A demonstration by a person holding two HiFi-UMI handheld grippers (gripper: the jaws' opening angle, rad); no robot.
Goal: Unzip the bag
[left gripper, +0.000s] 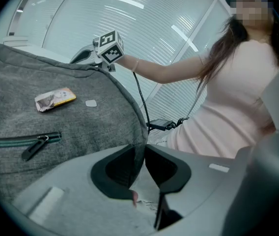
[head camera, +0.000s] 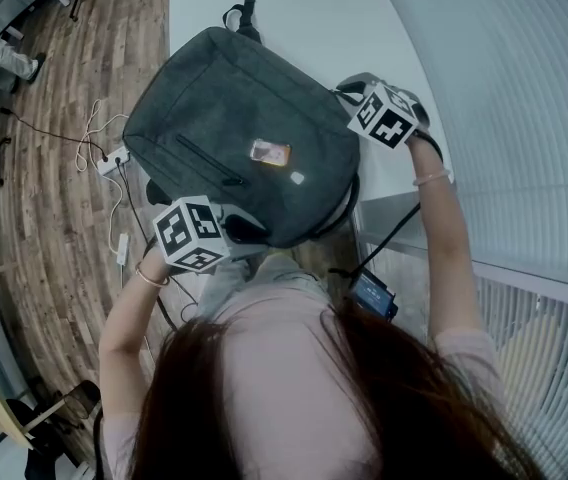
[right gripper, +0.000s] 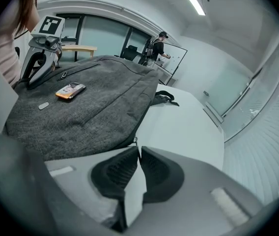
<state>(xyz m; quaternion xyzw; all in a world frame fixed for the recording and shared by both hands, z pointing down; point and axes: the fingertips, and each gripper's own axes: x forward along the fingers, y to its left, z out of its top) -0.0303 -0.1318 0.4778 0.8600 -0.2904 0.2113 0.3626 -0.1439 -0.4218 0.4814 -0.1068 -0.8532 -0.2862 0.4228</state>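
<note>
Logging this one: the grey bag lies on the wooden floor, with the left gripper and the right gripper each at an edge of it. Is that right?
Not quite. The grey bag lies on a white table, not on the wooden floor, which runs beside the table; the head view shows this. The rest holds: the left gripper and the right gripper are each at an edge of it.

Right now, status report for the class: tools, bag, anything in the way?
Left tool clamped on bag edge. Right tool pinching zip pull at bag's side. Front pocket zip closed. Nothing blocking.
</note>
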